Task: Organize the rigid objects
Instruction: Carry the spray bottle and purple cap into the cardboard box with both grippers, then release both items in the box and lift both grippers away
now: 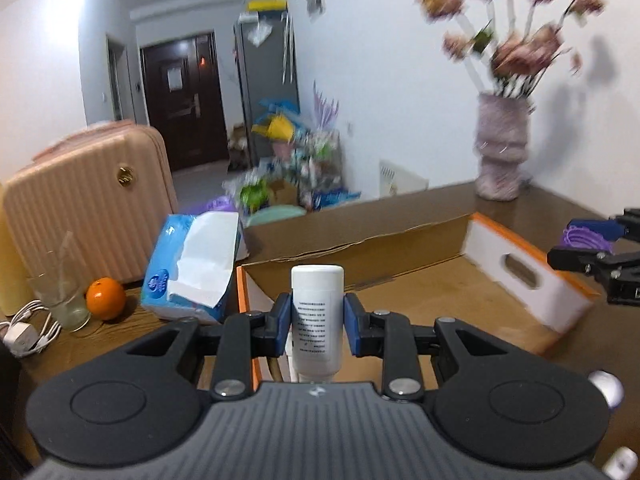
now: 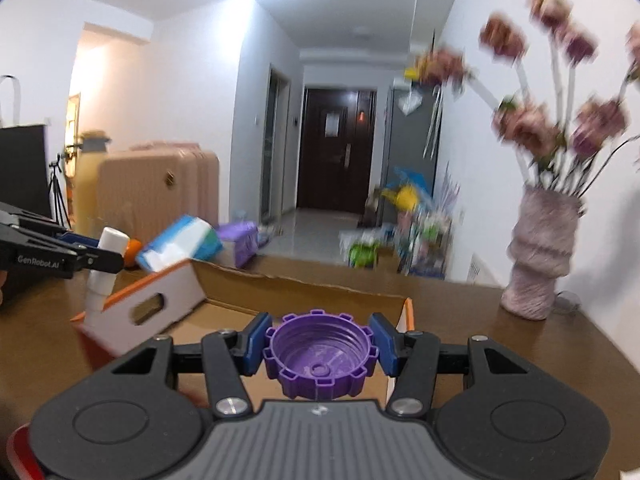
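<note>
White bottle (image 1: 317, 320) sits clenched in my left claw (image 1: 317, 322), purple cap (image 2: 320, 360) gripped by my right claw (image 2: 320, 354), both above the cardboard box (image 1: 420, 292) on the surface. Neither is placed yet; I judge both drops remain.

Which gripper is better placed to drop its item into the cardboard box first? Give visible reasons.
Probably the right gripper: it grips the purple cap with the cardboard box opening directly ahead. The left gripper, clamped on the white bottle, sits at the box's left edge.
</note>
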The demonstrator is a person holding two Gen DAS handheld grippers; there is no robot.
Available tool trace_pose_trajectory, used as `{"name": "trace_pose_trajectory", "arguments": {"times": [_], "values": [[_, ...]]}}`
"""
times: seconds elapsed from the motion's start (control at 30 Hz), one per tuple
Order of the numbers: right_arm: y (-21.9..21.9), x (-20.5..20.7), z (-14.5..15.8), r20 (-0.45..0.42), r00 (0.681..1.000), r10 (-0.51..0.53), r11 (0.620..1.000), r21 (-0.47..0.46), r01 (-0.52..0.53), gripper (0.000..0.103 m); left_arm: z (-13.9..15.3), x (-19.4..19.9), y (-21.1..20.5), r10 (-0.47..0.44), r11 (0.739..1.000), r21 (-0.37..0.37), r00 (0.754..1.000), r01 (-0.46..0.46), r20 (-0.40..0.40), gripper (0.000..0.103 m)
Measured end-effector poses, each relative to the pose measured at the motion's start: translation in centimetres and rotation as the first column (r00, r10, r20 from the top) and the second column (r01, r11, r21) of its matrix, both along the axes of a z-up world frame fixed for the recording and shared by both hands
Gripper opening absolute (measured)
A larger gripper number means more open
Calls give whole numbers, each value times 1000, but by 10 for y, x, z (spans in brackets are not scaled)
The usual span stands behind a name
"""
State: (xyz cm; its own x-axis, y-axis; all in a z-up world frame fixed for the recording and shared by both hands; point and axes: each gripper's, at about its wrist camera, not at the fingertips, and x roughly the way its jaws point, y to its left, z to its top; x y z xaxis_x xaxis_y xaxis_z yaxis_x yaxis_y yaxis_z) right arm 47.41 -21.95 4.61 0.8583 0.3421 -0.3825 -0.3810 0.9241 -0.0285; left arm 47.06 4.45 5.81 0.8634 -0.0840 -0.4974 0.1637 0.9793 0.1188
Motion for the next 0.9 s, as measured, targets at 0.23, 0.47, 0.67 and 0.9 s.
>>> {"name": "trace_pose_trajectory", "arguments": {"times": [0.23, 0.47, 0.67, 0.9], "values": [[34, 126, -17, -222, 975, 30, 998, -42, -40, 53, -26, 99, -12, -26, 995, 96, 989, 40, -146, 32], [41, 179, -39, -333, 940, -70, 996, -72, 48, 95, -54, 128, -21, -60, 988, 133, 985, 82, -163, 73], [36, 179, -41, -324, 943, -75, 997, -49, 63, 98, -46, 125, -8, -61, 997, 44, 991, 67, -118, 84], [32, 181, -39, -327, 940, -99, 994, -79, 77, 101, -41, 122, -14, -72, 997, 25, 996, 73, -54, 85]]}}
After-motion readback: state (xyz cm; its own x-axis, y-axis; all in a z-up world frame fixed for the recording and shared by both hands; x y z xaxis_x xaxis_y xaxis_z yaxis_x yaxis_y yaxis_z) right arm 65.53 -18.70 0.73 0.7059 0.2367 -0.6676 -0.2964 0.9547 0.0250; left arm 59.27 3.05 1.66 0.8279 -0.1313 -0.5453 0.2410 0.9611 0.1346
